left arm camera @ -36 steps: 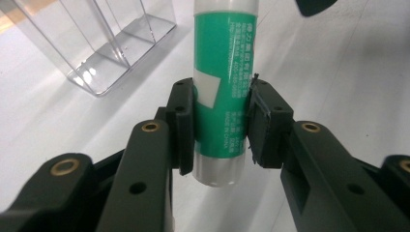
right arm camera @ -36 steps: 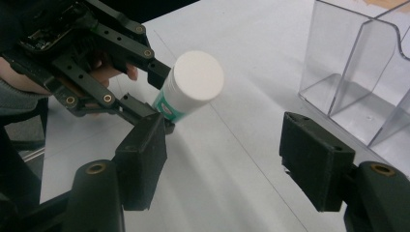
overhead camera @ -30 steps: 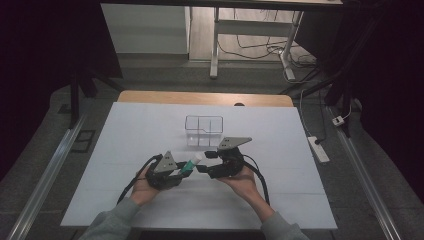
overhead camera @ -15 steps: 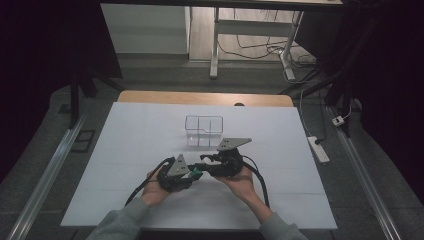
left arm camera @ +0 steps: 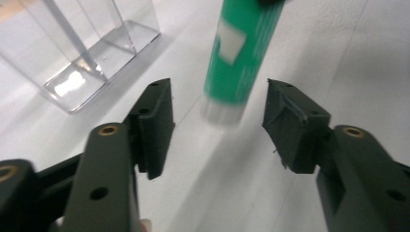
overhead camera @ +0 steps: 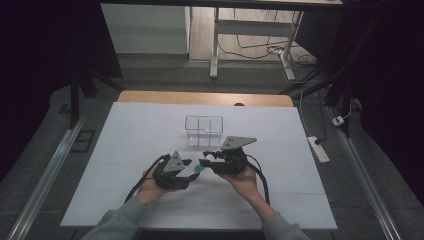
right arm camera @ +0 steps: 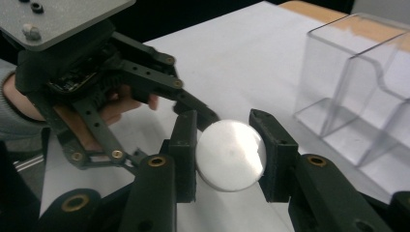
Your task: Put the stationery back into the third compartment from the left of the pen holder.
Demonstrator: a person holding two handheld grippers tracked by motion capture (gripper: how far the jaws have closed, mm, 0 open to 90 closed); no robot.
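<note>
A green glue stick (overhead camera: 198,170) with a white end (left arm camera: 221,110) hangs just above the white table between the two grippers. My right gripper (right arm camera: 223,126) is shut on it, both pads pressing the round white end (right arm camera: 231,155). My left gripper (left arm camera: 220,121) faces it from the other side. Its jaws have just been opening, and the stick's tip sits between them without touching either pad. In the high view the left gripper (overhead camera: 189,170) and the right gripper (overhead camera: 206,164) meet tip to tip near the table's middle front.
A clear plastic box (overhead camera: 204,131) with compartments stands just behind the grippers, close to the right gripper's far side (right arm camera: 358,96). White table sheet (overhead camera: 125,130) extends to both sides. A power strip (overhead camera: 318,148) lies off the table's right edge.
The left gripper's jaws have spread apart off the green stick, and the right gripper has closed on its white end. Both hands have stayed nearly in place.
</note>
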